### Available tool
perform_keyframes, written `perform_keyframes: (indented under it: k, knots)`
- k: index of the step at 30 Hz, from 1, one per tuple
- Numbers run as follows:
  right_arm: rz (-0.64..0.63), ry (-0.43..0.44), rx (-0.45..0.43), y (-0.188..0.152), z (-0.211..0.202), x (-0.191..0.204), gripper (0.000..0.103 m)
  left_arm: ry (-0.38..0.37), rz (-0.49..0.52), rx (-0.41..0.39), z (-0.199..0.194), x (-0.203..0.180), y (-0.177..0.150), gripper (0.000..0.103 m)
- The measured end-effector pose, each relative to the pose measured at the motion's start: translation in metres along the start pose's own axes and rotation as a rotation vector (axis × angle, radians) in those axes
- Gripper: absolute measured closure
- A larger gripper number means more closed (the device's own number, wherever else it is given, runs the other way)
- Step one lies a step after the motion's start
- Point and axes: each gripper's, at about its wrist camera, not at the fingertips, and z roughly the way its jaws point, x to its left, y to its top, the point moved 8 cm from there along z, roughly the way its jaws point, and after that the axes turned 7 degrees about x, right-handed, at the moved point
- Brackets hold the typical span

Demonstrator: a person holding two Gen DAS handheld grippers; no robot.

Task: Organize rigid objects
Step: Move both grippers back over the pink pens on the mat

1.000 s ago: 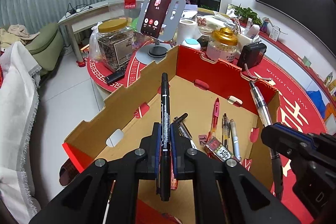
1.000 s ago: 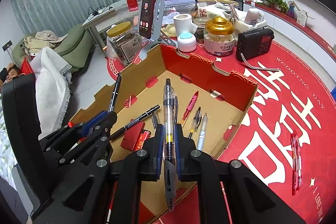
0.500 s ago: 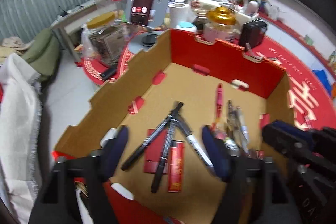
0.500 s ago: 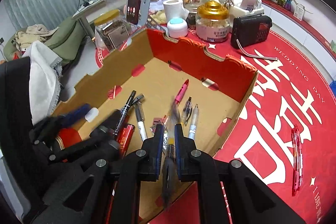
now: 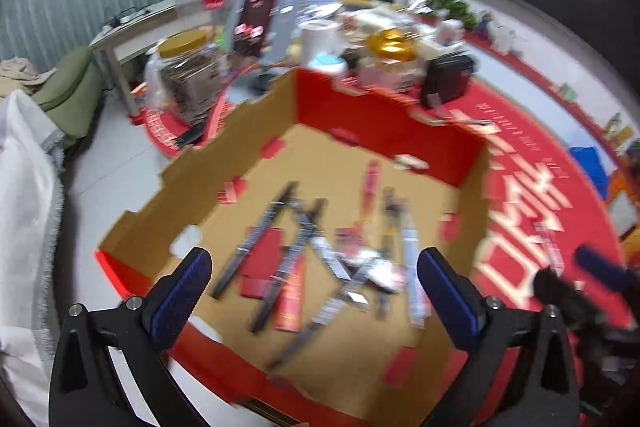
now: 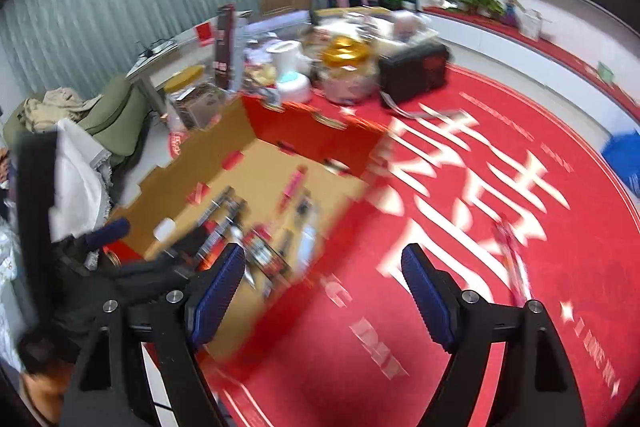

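Cardboard forms the box (image 5: 248, 131) that collects our task items: the pens and markers (image 5: 304, 255) lie loose on its brown floor in a rough heap toward the near wall, with a pink pen (image 5: 370, 183) a little apart toward the far red wall. We judge the raised walls are what make it a sensible holder, since round barrels cannot roll off. Our left gripper (image 5: 312, 291) hangs above the near edge of the box with its jaws opening to their widest and nothing between the pads; the pens seen through the gap lie below on the floor of the box, untouched. Our right gripper (image 6: 322, 297) is also opening, jaws wide and empty, and it points past the right wall of the box at the red tablecloth (image 6: 500, 131). A red pen (image 6: 514, 259) lies there on the cloth, well apart from the box, and we judge it the next item to collect; motion blur prevents us from telling whether it is one pen or two. Beyond the box stand a gold-lidded jar (image 6: 346, 71), a black radio (image 6: 412, 71) and a phone on a stand (image 5: 256, 15), all outside the work.
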Motion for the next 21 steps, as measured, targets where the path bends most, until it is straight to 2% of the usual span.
perform_keyframes:
  k: [5, 8, 12, 16, 21]
  knots:
    - [0.194, -0.103, 0.009, -0.043, -0.013, -0.088, 0.021, -0.181, 0.064, -0.019, -0.027, -0.077, -0.017, 0.000]
    - [0.317, -0.167, 0.016, -0.068, -0.024, -0.142, 0.021, -0.232, 0.125, -0.019, -0.028, -0.131, -0.029, 0.000]
    - [0.468, -0.172, 0.038, -0.101, -0.037, -0.195, 0.021, -0.242, 0.136, 0.074, 0.012, -0.191, -0.043, 0.000]
    - [0.519, -0.172, 0.037, -0.127, -0.050, -0.218, 0.021, -0.206, 0.118, 0.201, 0.071, -0.230, -0.053, 0.000]
    - [0.545, -0.159, 0.047, -0.143, -0.053, -0.234, 0.021, -0.146, 0.168, 0.205, 0.096, -0.254, -0.053, 0.000]
